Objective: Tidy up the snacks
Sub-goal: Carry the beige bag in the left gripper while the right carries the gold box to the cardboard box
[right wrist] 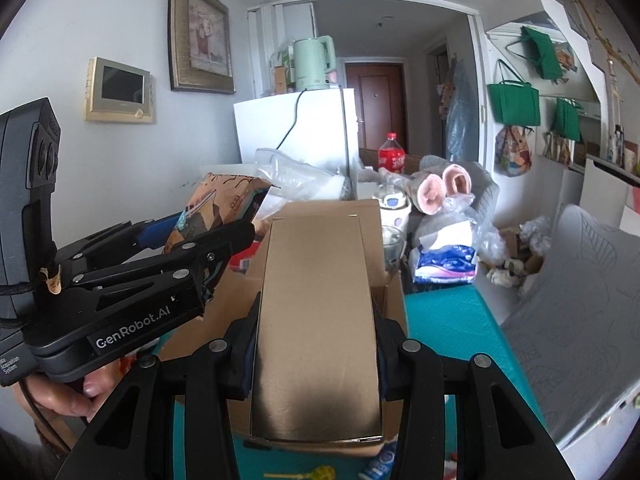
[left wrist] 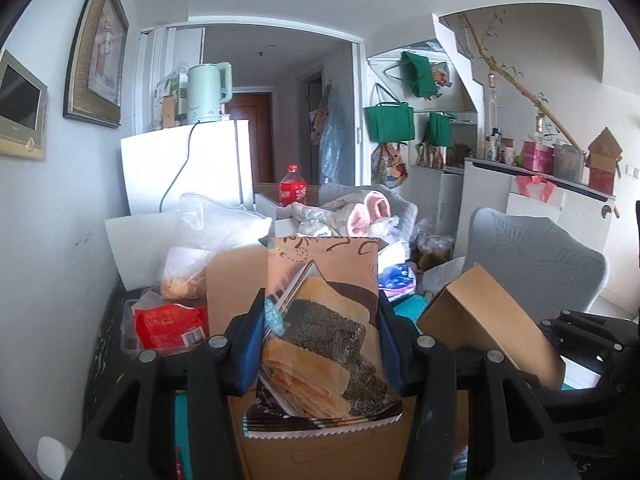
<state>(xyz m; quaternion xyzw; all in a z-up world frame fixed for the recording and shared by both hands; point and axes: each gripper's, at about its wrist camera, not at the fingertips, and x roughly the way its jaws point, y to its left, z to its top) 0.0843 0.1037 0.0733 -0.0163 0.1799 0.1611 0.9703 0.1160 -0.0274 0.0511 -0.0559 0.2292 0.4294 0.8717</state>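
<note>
At the far left, on the dark counter by the wall, I see a clear plastic tray [left wrist: 132,344] with a red shiny snack packet [left wrist: 170,326] in it, and behind it a see-through bag of pale crackers [left wrist: 180,276]. They look set aside, waiting.

Next comes my left gripper [left wrist: 320,344]. Its blue pads are squeezed on the sides of a tall, crinkly brown snack bag with a picture of seaweed crackers [left wrist: 320,320]. I hold it upright above the open brown cardboard box [left wrist: 236,280], I think so it can drop in neatly.

To the right, my right gripper [right wrist: 316,364] is closed on a smooth, flat gold box [right wrist: 316,320], pinched on its long sides so it stays level. It hangs over the cardboard box too, above the teal table top [right wrist: 448,328].

A grey padded chair back [right wrist: 580,320] stands at the far right.
</note>
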